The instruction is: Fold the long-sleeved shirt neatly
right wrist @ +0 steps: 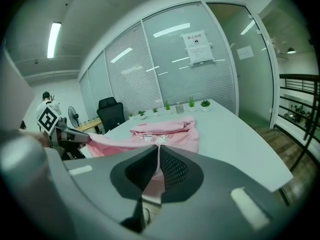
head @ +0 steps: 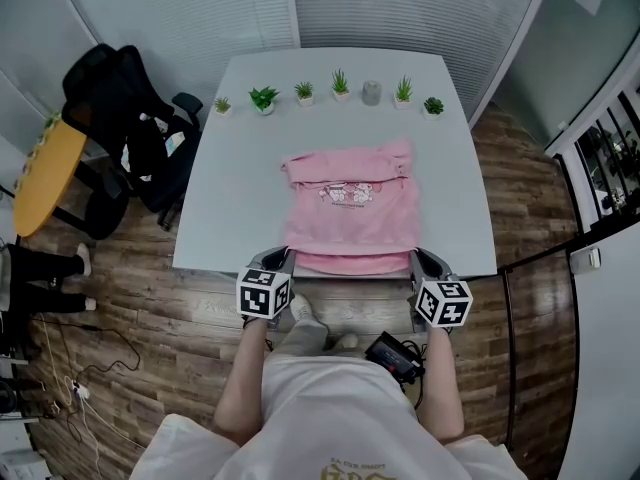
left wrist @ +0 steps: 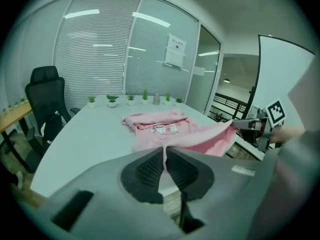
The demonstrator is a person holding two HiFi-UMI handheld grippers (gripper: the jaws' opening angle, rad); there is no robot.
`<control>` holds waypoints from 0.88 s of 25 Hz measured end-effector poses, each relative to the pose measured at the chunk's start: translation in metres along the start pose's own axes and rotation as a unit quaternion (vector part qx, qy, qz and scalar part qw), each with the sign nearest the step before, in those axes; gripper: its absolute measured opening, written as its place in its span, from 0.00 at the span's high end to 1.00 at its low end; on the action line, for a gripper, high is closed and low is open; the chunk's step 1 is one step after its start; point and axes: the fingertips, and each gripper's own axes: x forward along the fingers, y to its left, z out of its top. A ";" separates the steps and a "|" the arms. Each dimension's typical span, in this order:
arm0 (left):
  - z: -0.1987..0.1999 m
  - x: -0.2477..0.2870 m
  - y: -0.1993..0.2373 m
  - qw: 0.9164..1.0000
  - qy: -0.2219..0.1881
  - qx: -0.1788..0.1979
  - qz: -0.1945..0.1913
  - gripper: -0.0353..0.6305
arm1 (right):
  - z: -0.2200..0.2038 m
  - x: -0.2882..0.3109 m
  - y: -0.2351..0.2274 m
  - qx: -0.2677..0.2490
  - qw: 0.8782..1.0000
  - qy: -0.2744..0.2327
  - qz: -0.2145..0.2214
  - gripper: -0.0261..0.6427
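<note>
Garment status: pink long-sleeved shirt (head: 350, 203) spread on the white surface (head: 230, 168) directly ahead of both claws, collar end farthest from them, hem end nearest. Left claw (head: 281, 261) closed on the hem's left corner, with pink cloth pinched between its pads (left wrist: 147, 171) in the left gripper view. Right claw (head: 420, 262) likewise clamped on the hem's right corner, a thin fold of cloth caught between its jaws. Hem edge stretched from one claw to the other and held clear of the surface's near edge. Rest of the body lying flat beyond.

Progress, as judged: no sleeve trailing out to either side of the claws, body outline roughly rectangular, cloth bunched at both shoulders. Sleeves therefore taken as already folded inward. Lengthwise fold not yet made, hem well apart from collar. Estimated about midway.

Remaining, as judged: carrying the hem forward from the claws' present place, laying it on or near the collar end, releasing both corners, then smoothing or one further fold if needed for a neat packet.

Also noted: row of small potted plants (head: 340, 86) at the far edge, well beyond the shirt and apart from it. Black chair (head: 130, 128) off to the left claw's side, beside the surface.
</note>
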 end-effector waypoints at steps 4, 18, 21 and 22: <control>0.007 -0.004 0.002 1.000 -0.013 0.004 0.000 0.92 | 0.002 -0.004 0.005 0.012 1.000 -0.009 0.001 0.92; 0.021 -0.016 0.005 0.997 -0.078 -0.021 -0.003 0.92 | 0.008 -0.021 0.015 0.002 1.000 -0.016 0.007 0.92; 0.021 -0.019 0.008 0.996 -0.085 -0.035 -0.006 0.92 | 0.012 -0.024 0.016 0.009 1.000 -0.023 0.011 0.92; 0.021 -0.021 0.008 0.996 -0.087 -0.036 -0.006 0.92 | 0.014 -0.025 0.018 0.008 1.000 -0.025 0.012 0.92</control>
